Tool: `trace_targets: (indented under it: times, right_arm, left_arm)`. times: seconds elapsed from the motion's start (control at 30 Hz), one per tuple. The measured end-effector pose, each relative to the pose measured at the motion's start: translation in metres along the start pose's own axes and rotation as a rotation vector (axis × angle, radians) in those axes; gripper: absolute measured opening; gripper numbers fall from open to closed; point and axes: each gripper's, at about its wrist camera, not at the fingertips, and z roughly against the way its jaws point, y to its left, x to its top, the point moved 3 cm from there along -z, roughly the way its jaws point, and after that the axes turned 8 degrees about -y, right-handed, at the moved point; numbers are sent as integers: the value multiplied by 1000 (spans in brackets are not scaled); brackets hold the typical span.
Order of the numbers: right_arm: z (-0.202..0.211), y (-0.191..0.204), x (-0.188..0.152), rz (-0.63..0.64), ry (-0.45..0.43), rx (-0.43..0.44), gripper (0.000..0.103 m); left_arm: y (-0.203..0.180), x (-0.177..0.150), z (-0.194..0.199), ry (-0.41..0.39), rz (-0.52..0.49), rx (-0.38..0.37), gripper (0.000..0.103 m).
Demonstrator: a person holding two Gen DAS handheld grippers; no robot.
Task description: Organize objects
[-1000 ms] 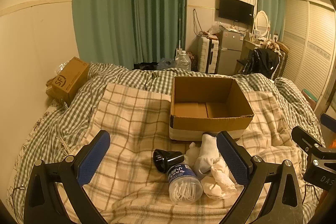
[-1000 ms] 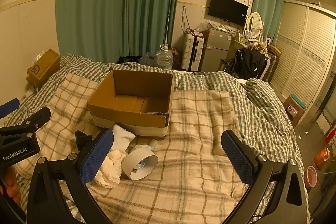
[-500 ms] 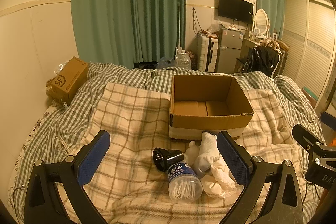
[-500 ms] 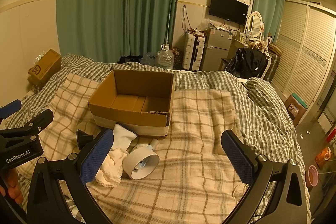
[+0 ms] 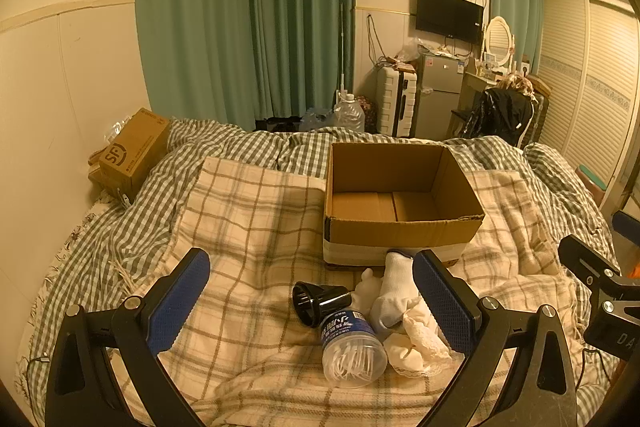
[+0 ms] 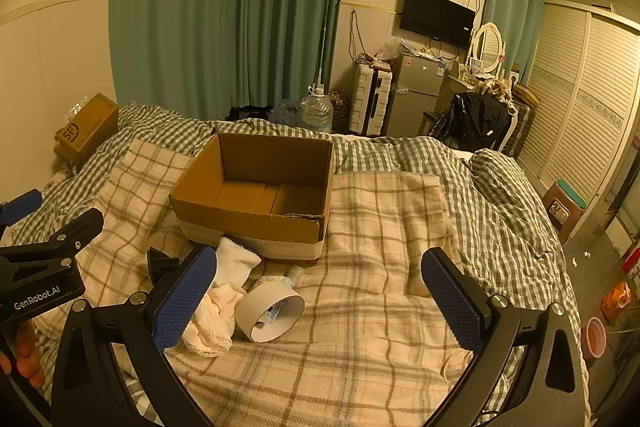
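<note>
An open cardboard box [image 5: 400,203] [image 6: 256,195] sits on the plaid blanket, nothing inside it. In front of it lies a small pile: a black nozzle [image 5: 318,301], a clear tub of cotton swabs [image 5: 352,347], a white sock [image 5: 394,287] [image 6: 234,261] and a cream cloth [image 5: 420,339] [image 6: 212,319]. The tub's white bottom [image 6: 270,311] faces the right wrist view. My left gripper [image 5: 312,303] is open, held low just before the pile. My right gripper [image 6: 320,301] is open too, to the right of the pile, its left finger beside the cloth.
A closed brown shipping box [image 5: 134,151] rests at the bed's far left against the wall. Checked bedding [image 6: 480,195] covers the rest of the bed. Beyond the bed stand a water jug [image 6: 318,113], a suitcase, a fridge and a chair with dark clothes [image 6: 476,121]. Louvred wardrobe doors line the right.
Both grippers have drifted very slightly; the box and pile look a touch shifted in view. Nothing was taken hold of or moved.
</note>
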Motion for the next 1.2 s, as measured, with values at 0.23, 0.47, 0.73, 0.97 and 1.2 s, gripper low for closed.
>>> trace_targets:
  times: [0.23,0.47,0.73,0.97,1.2]
  right_arm:
    - [3,0,4,7,-6,6,103]
    - [5,2,5,15,-10,20,103]
    - [1,2,0,13,3,33,103]
    - [-4,1,-5,6,18,44,103]
    - [-14,-2,-16,-5,48,54,103]
  left_arm:
    - [1,1,1,-1,5,7,103]
    - [2,5,2,1,0,14,103]
    - [0,-1,-3,28,1,25,103]
    - [-2,-12,-13,82,7,29,103]
    - [-4,-32,-28,167,-5,50,103]
